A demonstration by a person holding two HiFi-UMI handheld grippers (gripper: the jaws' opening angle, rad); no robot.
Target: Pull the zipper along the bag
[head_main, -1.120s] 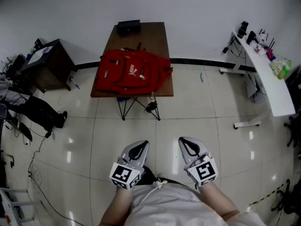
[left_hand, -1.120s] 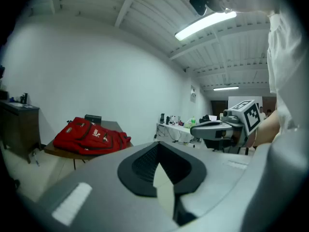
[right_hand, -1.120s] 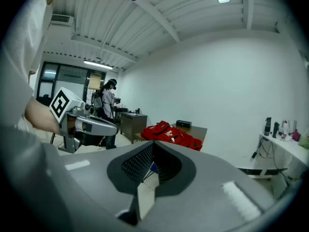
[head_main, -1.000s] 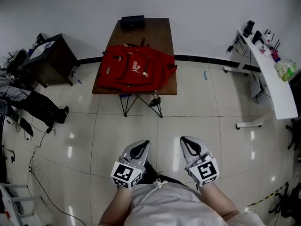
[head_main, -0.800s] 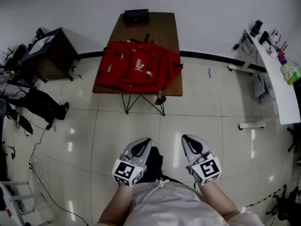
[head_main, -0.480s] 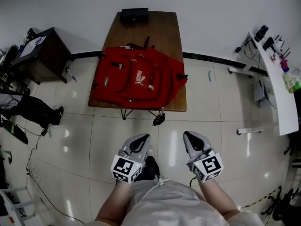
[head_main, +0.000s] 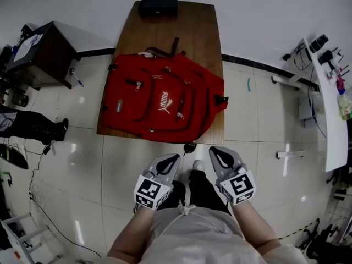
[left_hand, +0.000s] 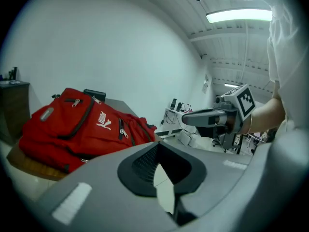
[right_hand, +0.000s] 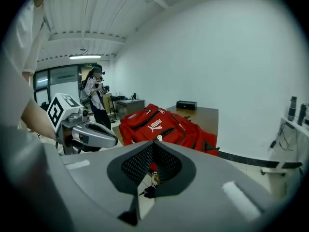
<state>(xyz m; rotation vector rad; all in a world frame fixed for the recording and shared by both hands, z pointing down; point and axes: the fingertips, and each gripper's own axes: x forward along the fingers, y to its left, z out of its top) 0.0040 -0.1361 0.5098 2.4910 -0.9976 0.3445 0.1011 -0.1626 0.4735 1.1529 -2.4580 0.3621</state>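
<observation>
Head view. Shows the left gripper (head_main: 169, 159) and the right gripper (head_main: 216, 152) side by side, both with jaws pressed together and nothing held. Places the red backpack (head_main: 159, 100) just ahead of both tips, lying flat on the wooden table (head_main: 190, 32), not yet touched. Risks a push in place of a pull: driven forward with jaws closed, could shove the bag across the table toward the black box (head_main: 158, 6) beyond it.

Left gripper view. Looks along shut jaws, empty between the pads. Puts the backpack ahead and to the left of the tip, with the right gripper off to the right. Calls for opening before any hold on the fabric. Without an anchor on this side, probably drags the whole bag along with the slider, or bunches the cloth and jams the track.

Right gripper view. Shows narrow, closed jaws with nothing gripped, the bag straight ahead, and a white zipper pull (right_hand: 158, 137) just above the tip. Offers several zippers across the front, so could land on the wrong pull. Looks small and dangling: could slip from a shallow pinch, or snag fabric if tugged off the line of the teeth.
</observation>
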